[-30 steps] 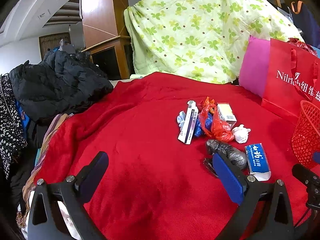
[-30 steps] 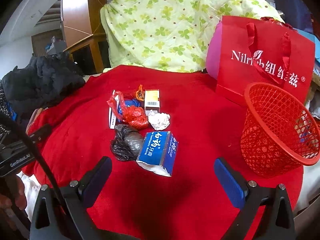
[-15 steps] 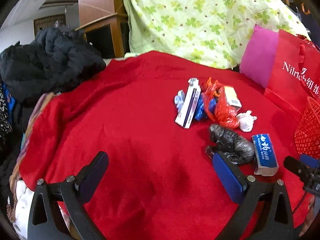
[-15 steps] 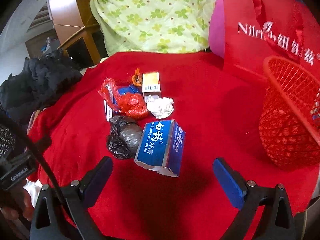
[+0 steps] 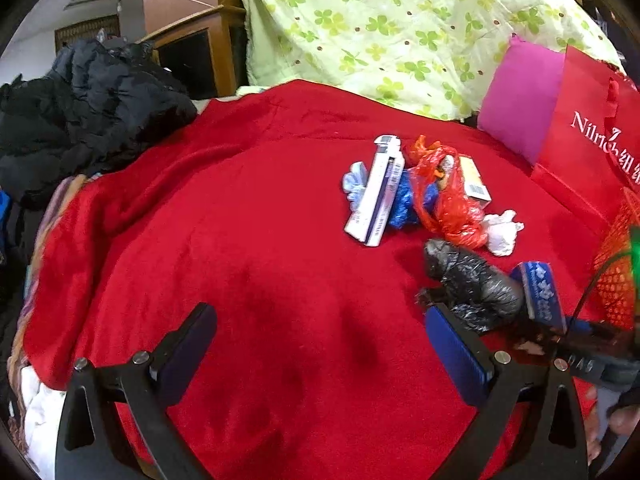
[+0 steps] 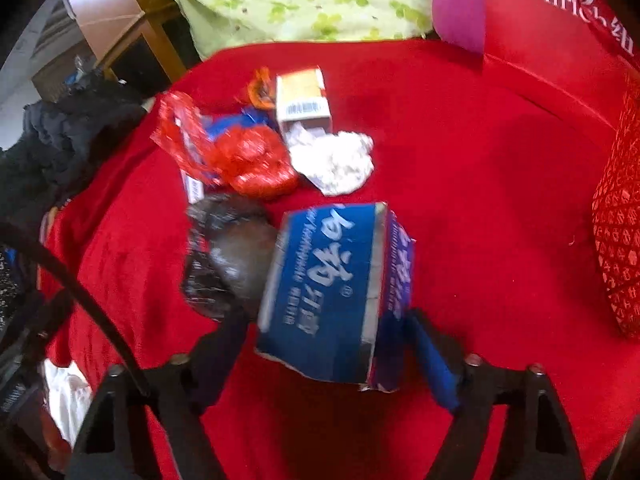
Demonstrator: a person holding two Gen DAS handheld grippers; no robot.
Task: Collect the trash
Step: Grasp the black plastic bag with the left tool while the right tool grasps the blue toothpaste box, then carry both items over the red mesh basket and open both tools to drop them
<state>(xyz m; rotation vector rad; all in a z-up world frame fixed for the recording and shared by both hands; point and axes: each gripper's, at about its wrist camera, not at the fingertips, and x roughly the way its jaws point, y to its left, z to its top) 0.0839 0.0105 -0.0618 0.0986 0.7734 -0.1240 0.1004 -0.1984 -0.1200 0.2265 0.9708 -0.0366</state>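
- The right gripper (image 6: 324, 344) had its jaws closing around a blue toothpaste box (image 6: 332, 284) lying on the red blanket (image 6: 480, 184), beside a black bag (image 6: 228, 256).
- The left gripper (image 5: 320, 344) hovered with jaws spread, empty.

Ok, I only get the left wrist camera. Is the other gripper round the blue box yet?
Observer: Yes. The right wrist view shows the blue box between the fingers of the right gripper, with the jaws closing. It is too blurred to tell if the pads touch it.
Operator: And the little box behind the red bag?
Observer: The little box is open at its near end, with paper poking out toward the white paper wad.
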